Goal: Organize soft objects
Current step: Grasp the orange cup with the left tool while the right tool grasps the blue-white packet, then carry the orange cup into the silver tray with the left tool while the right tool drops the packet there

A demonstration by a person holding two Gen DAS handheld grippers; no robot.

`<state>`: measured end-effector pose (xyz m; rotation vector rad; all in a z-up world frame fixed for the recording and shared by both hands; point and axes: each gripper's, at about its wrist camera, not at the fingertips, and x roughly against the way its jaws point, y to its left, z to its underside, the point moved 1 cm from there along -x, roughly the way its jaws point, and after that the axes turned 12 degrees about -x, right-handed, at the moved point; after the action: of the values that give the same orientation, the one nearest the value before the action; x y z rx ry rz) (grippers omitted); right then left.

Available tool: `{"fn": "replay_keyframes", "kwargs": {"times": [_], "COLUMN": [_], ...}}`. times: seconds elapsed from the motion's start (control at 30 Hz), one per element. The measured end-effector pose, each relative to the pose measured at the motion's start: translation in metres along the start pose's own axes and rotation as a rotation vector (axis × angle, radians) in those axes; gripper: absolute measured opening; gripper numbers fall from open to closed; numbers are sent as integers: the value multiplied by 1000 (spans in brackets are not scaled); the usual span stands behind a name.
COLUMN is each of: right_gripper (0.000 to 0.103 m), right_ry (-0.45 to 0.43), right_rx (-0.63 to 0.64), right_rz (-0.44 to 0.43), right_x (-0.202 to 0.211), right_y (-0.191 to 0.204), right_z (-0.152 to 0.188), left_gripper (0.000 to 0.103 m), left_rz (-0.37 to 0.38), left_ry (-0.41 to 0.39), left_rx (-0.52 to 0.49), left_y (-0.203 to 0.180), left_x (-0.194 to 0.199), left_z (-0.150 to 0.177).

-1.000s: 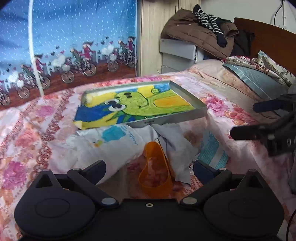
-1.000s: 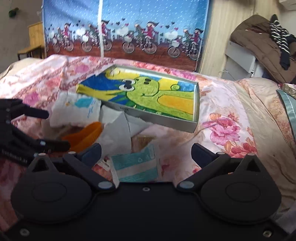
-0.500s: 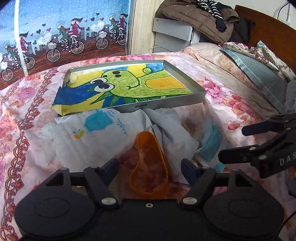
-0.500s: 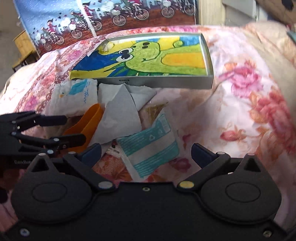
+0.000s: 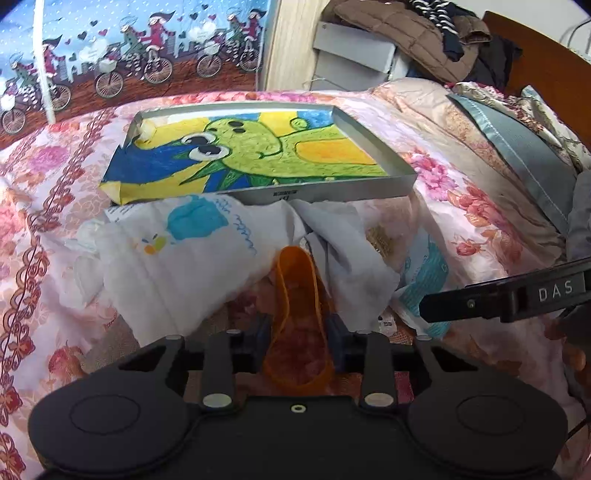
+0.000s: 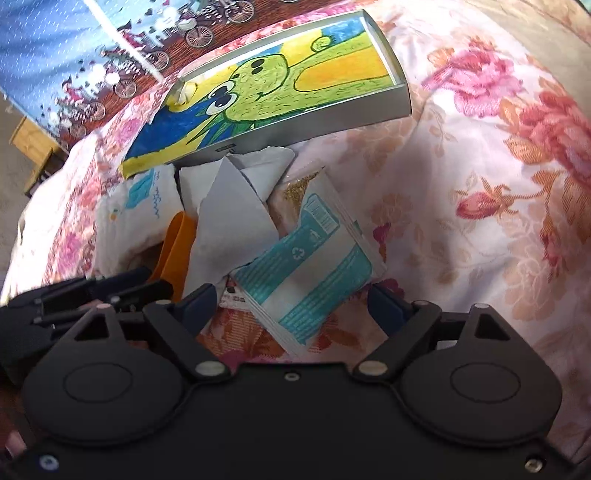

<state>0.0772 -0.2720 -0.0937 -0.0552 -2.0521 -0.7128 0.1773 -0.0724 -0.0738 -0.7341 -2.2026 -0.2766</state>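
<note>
An orange translucent soft cup lies on the flowered bedspread. My left gripper is closing, and both pads touch the cup's sides. A teal-and-white packet lies to its right, between the blue fingertips of my right gripper. Those jaws are closing too, with a small gap left at the packet. A white cloth with a blue print and a crumpled grey-white tissue lie beside the cup. The left gripper shows at the left edge of the right wrist view.
Behind the pile stands a shallow metal tray lined with a green cartoon drawing. Pillows and a wooden headboard are at the right. Jackets are heaped on a grey box. A bicycle-print curtain hangs behind the bed.
The left jaws closed in from wide open onto the orange cup. The right gripper dropped and rolled over the teal packet, and its jaws narrowed slightly.
</note>
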Motion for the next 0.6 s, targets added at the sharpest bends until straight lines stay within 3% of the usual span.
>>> {"fn": "replay_keyframes", "kwargs": {"times": [0.3,0.33,0.4,0.47,0.6], "right_gripper": [67,61,53,52,47], "right_ry": [4,4,9,21,34], "right_rx": [-102,-101,-107,-122,-139], "right_rz": [-34,-36,-40,-42,-49], "right_x": [-17,-17,-19,-22,-27], "right_y": [-7,-7,-8,-9,-10], "right_z": [-5,-5,-5,-4,-3], "left_gripper": [38,38,35,25,16], "left_rz": [-14,-14,-15,-16,-21], "left_ry": [37,41,39,36,38], "left_rx": [10,14,24,40,58], "left_y": [0,1,2,4,5], "left_x": [-4,-5,-5,-5,-5], "left_z": [2,3,4,4,6]}}
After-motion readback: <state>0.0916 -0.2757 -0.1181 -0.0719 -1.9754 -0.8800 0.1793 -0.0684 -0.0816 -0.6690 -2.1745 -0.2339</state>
